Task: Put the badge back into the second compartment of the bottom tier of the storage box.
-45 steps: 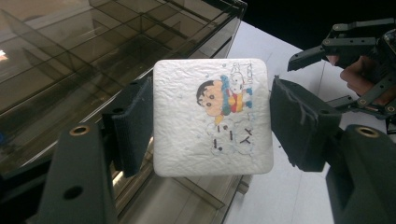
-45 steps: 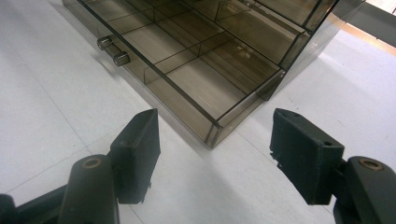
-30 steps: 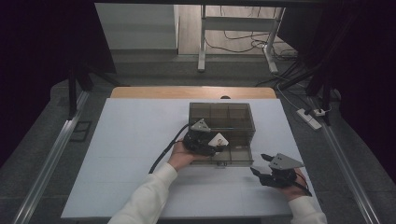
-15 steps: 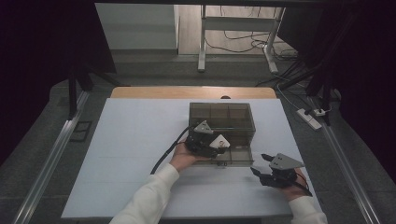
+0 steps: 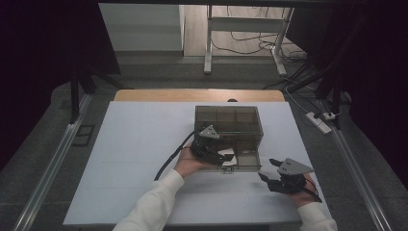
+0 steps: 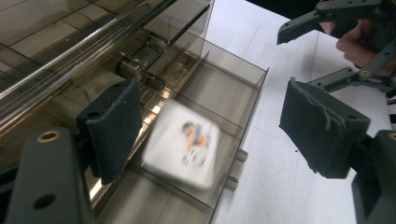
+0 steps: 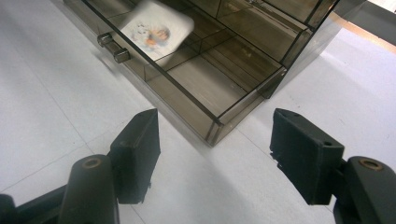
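My left gripper (image 6: 210,116) has just been opening; the white picture card (image 6: 184,142) lies loose below its jaws, in the smoky divided box (image 5: 231,126). My right gripper (image 7: 215,156) gapes empty over the white table (image 5: 134,144).

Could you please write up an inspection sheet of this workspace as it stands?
Surface: white table top, bare apart from the job's things.
Job's things: smoky clear divided box; white picture card in a near compartment, blurred.
Clutter: nothing seen.
Grippers: left gripper over the box, jaws just opened, card free below them; right gripper open beside the box's corner, holding nothing.
Cables: black cable trailing from the left gripper.
Surroundings: dark curtains, floor cables, power strip.
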Action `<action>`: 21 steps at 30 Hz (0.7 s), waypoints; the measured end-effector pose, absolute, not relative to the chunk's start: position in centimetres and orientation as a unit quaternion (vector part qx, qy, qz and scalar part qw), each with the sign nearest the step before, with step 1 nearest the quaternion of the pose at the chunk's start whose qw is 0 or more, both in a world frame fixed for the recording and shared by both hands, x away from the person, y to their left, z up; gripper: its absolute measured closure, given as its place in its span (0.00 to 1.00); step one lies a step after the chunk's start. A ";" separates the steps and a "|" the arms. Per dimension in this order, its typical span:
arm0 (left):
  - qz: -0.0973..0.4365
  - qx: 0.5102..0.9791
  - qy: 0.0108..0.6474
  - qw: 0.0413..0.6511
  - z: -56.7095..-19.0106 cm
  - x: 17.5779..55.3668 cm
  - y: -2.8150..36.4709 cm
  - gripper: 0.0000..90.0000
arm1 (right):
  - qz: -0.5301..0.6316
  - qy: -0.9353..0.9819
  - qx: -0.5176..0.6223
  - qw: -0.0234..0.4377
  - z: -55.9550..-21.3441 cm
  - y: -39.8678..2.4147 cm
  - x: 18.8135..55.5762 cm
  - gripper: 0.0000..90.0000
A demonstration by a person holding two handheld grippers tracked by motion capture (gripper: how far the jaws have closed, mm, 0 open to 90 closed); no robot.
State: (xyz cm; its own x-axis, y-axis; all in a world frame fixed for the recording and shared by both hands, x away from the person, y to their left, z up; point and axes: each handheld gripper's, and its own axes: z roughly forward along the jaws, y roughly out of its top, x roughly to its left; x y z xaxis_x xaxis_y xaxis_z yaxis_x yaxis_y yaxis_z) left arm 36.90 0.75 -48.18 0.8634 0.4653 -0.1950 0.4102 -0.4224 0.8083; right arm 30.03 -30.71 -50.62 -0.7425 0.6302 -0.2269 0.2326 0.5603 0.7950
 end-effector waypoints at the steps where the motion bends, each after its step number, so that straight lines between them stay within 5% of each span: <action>1: 0.029 0.843 0.258 0.471 -48.1 36.8 0.8 0.24 | 0.396 0.846 0.255 0.251 -50.7 -30.7 30.0 0.36; 21: 0.065 0.841 0.279 0.459 -48.2 34.1 4.3 0.25 | 0.396 0.845 0.254 0.254 -50.5 -30.7 30.0 0.36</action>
State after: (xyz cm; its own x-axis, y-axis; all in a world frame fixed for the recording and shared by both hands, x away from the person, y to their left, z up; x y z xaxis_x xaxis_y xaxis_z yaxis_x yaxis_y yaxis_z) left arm 34.11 4.30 -48.24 0.8355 0.5293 -0.1477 0.4107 -0.4229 0.8077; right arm 29.97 -30.65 -50.54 -0.7425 0.6297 -0.2283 0.2275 0.5577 0.7983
